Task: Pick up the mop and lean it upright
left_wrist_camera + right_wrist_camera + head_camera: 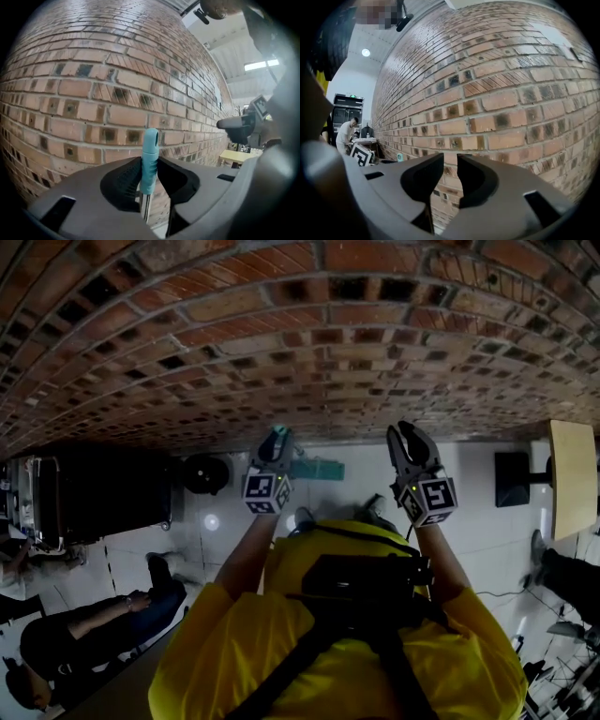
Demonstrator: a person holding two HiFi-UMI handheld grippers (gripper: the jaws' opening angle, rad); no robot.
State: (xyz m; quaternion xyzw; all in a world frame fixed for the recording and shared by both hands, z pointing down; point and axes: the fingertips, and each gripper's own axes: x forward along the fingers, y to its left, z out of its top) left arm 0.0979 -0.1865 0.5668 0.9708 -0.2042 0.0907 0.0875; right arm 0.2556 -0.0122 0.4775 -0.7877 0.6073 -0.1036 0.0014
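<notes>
Left tongs (149, 164) clamp upright mop handle (150, 143); right tongs (450, 161) slightly apart, empty; arms outstretched toward brick wall (309, 343).

A red brick wall (309, 334) with dark recessed holes is presented directly ahead of the fingers (123, 180) of the left gripper (150, 168) and the fingers (423, 180) of the right gripper (450, 171). A glossy white floor (347, 479) is found below the fingers. A wooden tabletop (573, 479) is located to the right of the fingers, a dark cabinet (103, 493) to the left. Ceiling lights (365, 52) are lit overhead.
</notes>
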